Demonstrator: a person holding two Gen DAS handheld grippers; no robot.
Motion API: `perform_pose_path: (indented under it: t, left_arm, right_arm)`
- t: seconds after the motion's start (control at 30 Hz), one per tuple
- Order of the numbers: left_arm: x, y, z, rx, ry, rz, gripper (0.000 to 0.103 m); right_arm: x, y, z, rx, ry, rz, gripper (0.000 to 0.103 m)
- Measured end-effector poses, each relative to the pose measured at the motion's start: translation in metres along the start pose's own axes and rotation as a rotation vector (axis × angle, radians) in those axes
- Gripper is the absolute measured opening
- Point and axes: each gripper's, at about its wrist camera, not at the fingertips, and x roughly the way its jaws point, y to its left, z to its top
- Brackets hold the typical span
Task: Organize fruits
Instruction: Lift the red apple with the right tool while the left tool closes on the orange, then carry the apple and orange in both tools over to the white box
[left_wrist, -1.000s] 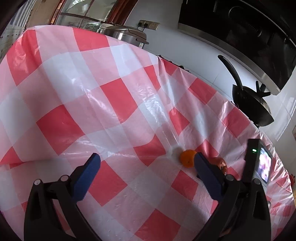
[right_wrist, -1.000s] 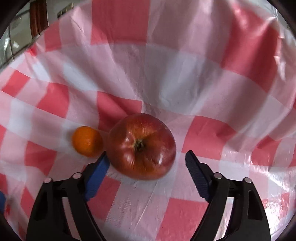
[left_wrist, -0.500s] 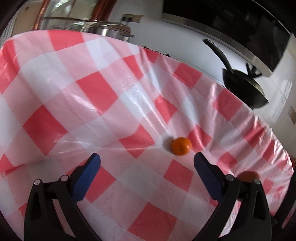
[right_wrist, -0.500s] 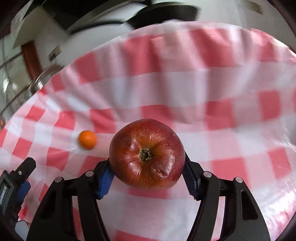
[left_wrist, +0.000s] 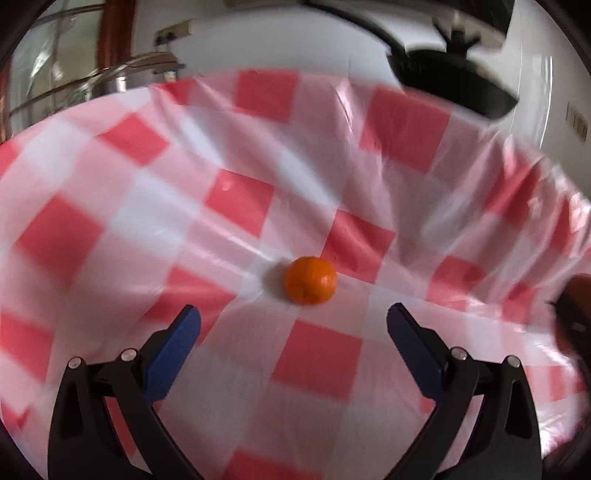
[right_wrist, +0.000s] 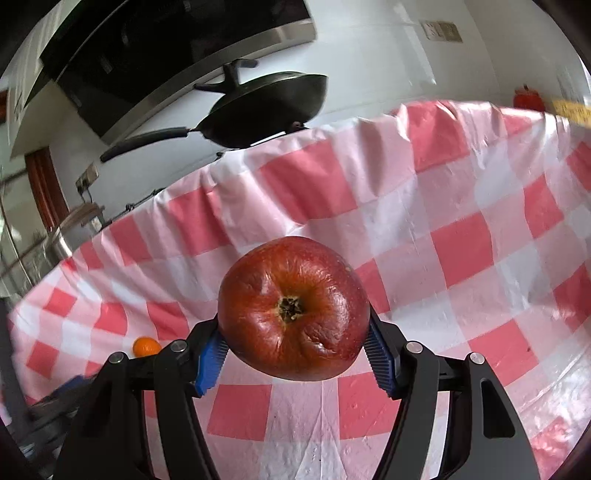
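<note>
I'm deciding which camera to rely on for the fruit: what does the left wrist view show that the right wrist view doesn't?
Only the left wrist view: the open left hand-held gripper, empty, with the orange just beyond it.
Only the right wrist view: the right hand-held gripper clamped on the red apple, lifted off the cloth.
Both: the orange, the checked tablecloth and the black wok.

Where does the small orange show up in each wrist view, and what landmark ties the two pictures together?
Left wrist: orange just below centre, on the checked cloth, ahead of the open left gripper.
Right wrist: orange tiny at lower left, partly behind the right gripper, which is shut on the apple.
Shared landmark: the black wok beyond the table's far edge.
</note>
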Motion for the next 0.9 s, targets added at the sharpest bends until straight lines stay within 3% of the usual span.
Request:
perform_pose_path:
  t: [0.17,0.23,0.3,0.33,0.37,0.43,0.5,0.67,0.83,0.9]
  left_arm:
    - [0.042,-0.011,0.017,0.028,0.077,0.024,0.097]
    - [0.054,-0.013,0.020,0.050,0.110,0.042,0.085]
    - [0.063,-0.009,0.021,0.031,0.151,0.028,0.061]
    - [0.066,-0.005,0.020,0.012,0.167,0.020,0.055]
    - [0.064,-0.002,0.020,0.002,0.161,0.005,0.043]
    - [0.054,0.001,0.016,-0.007,0.129,-0.039,0.042]
    - [0.035,0.003,0.011,-0.005,0.069,-0.035,0.041]
    - [-0.030,0.009,-0.019,-0.025,-0.011,-0.087,0.041]
    - [-0.100,0.019,-0.067,-0.016,-0.089,-0.057,0.041]
    - [-0.108,0.027,-0.077,-0.036,-0.094,-0.040,0.041]
  right_arm:
    - [0.005,-0.005,0.002,0.039,0.013,0.012,0.064]
    - [0.007,-0.003,0.003,0.036,0.016,0.017,0.064]
    - [0.007,-0.002,0.002,0.036,0.018,0.023,0.064]
    - [0.008,0.000,0.001,0.034,0.022,0.028,0.064]
    - [0.008,0.002,0.001,0.028,0.024,0.030,0.064]
    - [0.008,0.005,-0.001,0.016,0.029,0.035,0.064]
    - [0.007,0.007,-0.003,0.005,0.029,0.039,0.064]
    - [0.007,0.011,-0.005,-0.022,0.035,0.038,0.064]
    - [0.009,0.022,-0.008,-0.069,0.049,0.053,0.064]
    - [0.009,0.026,-0.009,-0.087,0.056,0.053,0.064]
